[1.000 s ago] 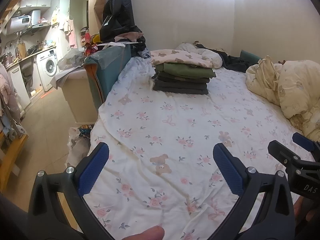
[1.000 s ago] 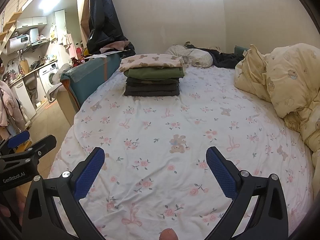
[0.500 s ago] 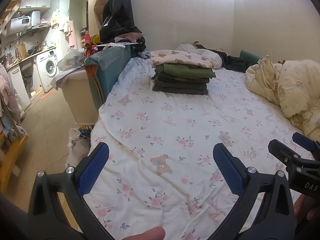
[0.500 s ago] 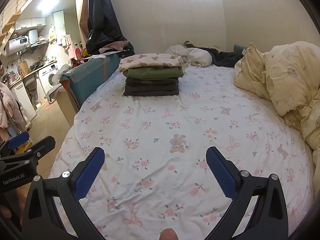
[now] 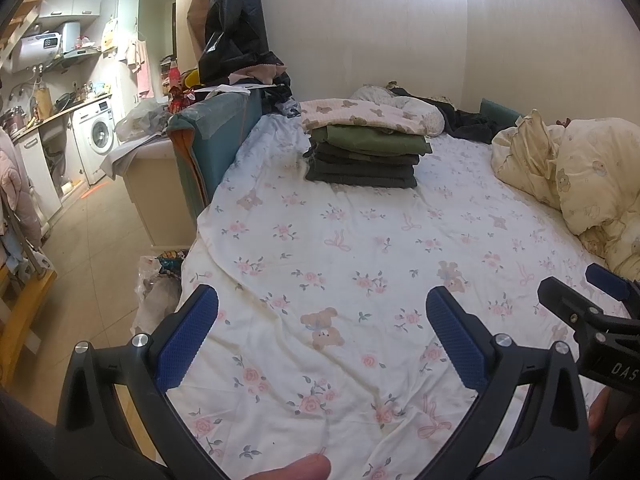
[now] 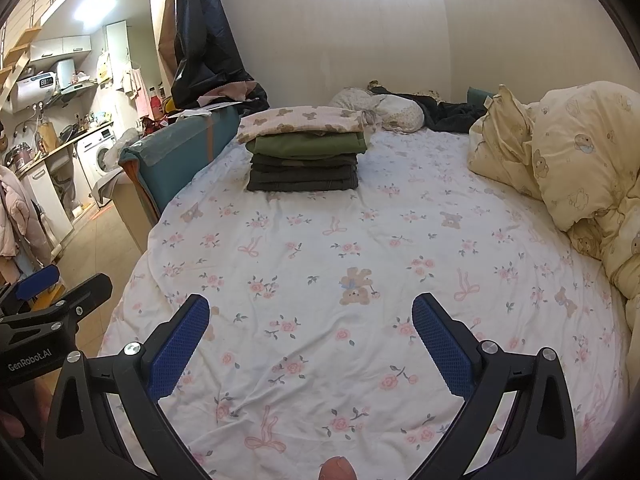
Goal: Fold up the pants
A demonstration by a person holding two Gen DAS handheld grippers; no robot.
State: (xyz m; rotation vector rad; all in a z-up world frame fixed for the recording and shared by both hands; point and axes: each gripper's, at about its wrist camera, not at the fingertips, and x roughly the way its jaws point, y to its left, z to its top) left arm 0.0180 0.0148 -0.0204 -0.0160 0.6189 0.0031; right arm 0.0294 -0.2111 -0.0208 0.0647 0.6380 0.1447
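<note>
A stack of folded pants sits at the far side of the bed: dark grey pairs below, a green pair above, a pink bear-print piece on top. It also shows in the right wrist view. My left gripper is open and empty, low over the near part of the floral sheet. My right gripper is open and empty beside it, over the same sheet. Each gripper shows at the edge of the other's view. No unfolded pants are in view.
A rumpled yellow duvet fills the bed's right side. Pillows and dark clothes lie by the far wall. A teal headboard panel and cluttered cabinet stand left of the bed. A washing machine and tiled floor lie further left.
</note>
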